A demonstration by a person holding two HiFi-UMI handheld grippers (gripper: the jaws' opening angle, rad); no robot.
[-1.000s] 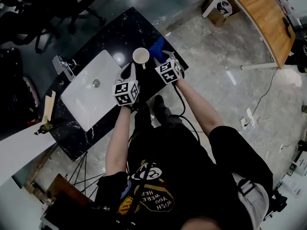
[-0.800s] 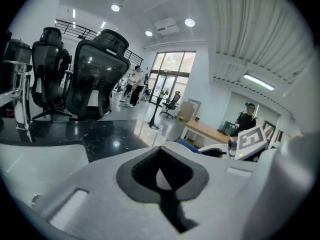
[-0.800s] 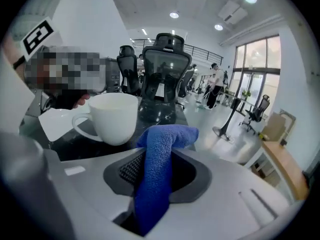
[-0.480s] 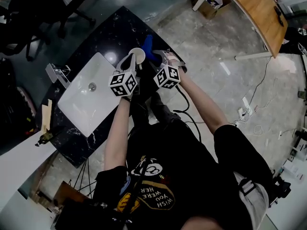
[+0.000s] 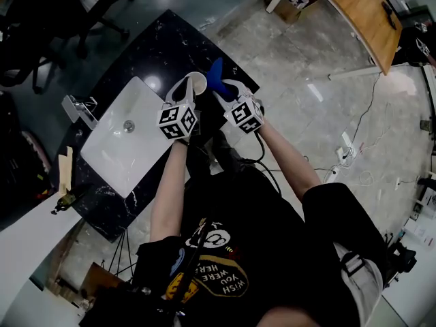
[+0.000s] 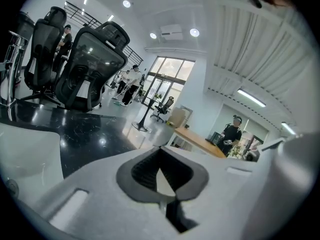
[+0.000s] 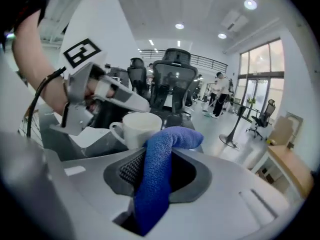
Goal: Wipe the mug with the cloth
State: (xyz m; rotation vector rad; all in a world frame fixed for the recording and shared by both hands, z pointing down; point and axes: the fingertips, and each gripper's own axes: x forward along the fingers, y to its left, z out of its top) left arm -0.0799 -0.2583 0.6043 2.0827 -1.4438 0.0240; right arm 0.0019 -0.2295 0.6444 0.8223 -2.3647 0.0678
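A cream mug (image 5: 197, 82) stands at the near edge of the black countertop (image 5: 160, 46). My left gripper (image 5: 185, 88) reaches it from the handle side. In the left gripper view its jaws (image 6: 161, 164) stand nearly together with a pale sliver between the pads. The right gripper view shows the left gripper's fingers (image 7: 131, 99) lying over the handle of the mug (image 7: 142, 129). My right gripper (image 5: 225, 87) sits just right of the mug, shut on a blue cloth (image 5: 216, 73). The cloth (image 7: 162, 159) hangs from the pads and folds over toward the mug's side.
A white sink basin (image 5: 126, 145) with a chrome tap (image 5: 78, 107) lies left of the mug. Office chairs (image 5: 41, 19) stand beyond the counter, and a wooden desk (image 5: 368, 19) is far right. Cables (image 5: 354, 169) trail on the floor. People stand far off in the room.
My left gripper has moved forward from short of the mug up to its handle side. The right gripper with the cloth has stayed close beside the mug.
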